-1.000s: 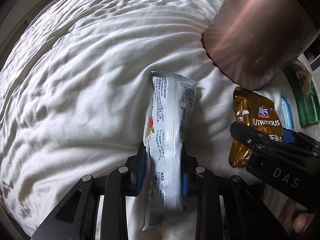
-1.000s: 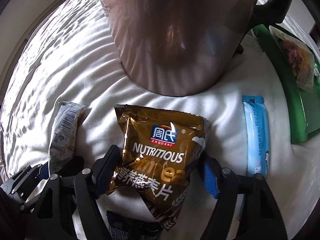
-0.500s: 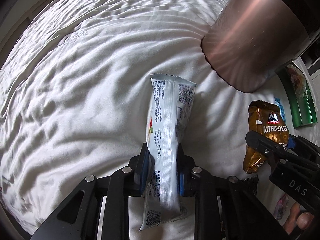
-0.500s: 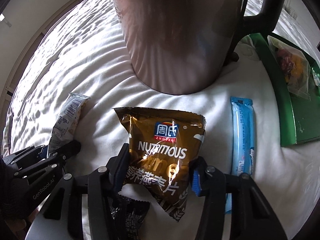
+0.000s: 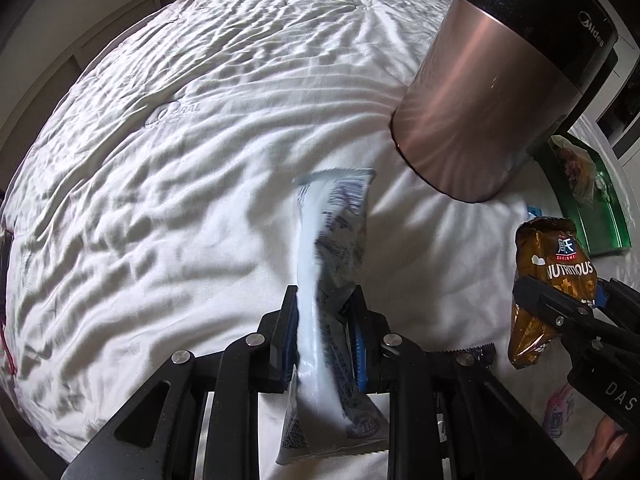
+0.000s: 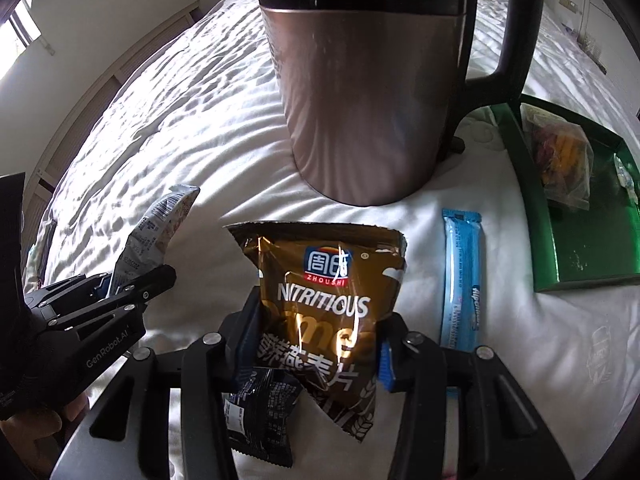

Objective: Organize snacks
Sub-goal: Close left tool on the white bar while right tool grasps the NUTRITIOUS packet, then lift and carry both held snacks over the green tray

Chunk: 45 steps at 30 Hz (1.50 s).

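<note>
White snack packet point(image 5: 332, 280) pinched between pads of left gripper point(image 5: 325, 336), held clear of white bedsheet point(image 5: 180, 160). Brown oatmeal bag point(image 6: 332, 304) clamped by right gripper point(image 6: 316, 344), jaws just closed onto it. Blue bar point(image 6: 460, 276) left lying on sheet beside green tray point(image 6: 536, 216), near kettle point(image 6: 368, 92).

A: Your left gripper point(image 5: 323, 338) is clamped on the white snack packet point(image 5: 330, 280), which sticks up between the pads and is blurred.

B: And to your right?

A: Your right gripper point(image 5: 560, 304) pinches the brown oatmeal bag point(image 5: 550, 264), its jaws having just been closing on it. The copper kettle point(image 5: 476, 116) stands on the white bed sheet point(image 5: 180, 160) beyond, and the green tray point(image 5: 600, 216) sits near the sheet's right edge. A dark wrapper point(image 5: 476, 354) lies just behind your left gripper's fingers.
</note>
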### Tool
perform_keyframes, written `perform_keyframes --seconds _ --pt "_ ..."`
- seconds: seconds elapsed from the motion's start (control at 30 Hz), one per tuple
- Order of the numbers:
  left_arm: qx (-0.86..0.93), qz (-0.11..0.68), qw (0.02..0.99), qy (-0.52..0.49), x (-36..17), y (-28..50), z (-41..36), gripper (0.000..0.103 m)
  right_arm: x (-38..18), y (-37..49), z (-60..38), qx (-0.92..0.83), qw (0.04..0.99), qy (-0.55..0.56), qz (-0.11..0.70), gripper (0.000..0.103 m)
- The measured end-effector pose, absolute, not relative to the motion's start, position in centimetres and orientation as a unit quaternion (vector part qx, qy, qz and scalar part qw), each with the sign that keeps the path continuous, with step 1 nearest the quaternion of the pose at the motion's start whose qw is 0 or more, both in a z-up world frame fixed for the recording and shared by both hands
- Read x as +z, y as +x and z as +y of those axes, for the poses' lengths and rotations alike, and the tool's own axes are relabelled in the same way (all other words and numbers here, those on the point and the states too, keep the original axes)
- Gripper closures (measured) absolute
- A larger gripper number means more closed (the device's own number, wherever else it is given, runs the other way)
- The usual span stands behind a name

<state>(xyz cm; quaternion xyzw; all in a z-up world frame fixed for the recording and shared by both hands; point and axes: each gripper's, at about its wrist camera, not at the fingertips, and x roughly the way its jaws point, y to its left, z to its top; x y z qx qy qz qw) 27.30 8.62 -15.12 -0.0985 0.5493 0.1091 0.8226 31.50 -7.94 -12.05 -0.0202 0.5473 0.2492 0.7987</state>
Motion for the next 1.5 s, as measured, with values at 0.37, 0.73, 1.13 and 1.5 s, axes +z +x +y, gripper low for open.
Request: perform_keyframes --seconds 0.37,0.73,1.13,1.5 --pt "0.128 0.512 0.844 -0.095 -10.4 25.6 8.4 0.084 -7.5 31.4 -12.6 0.244 0.827 -0.009 0.507 0.085" --pt "0.07 0.465 0.878 -0.091 -4.3 25.6 3.4 0.084 -2.7 34.1 -21.4 0.2 0.864 0.006 0.462 0.085" --pt "-0.074 0.451 0.885 -0.085 -2.7 33.3 -11.6 0.084 -2.0 40.7 -34.8 0.095 0.891 -0.015 0.444 0.085" --pt "-0.114 0.498 0.855 -0.085 -8.5 43.9 -22.6 0.084 -10.8 46.5 -41.4 0.052 0.862 -0.039 0.502 0.087"
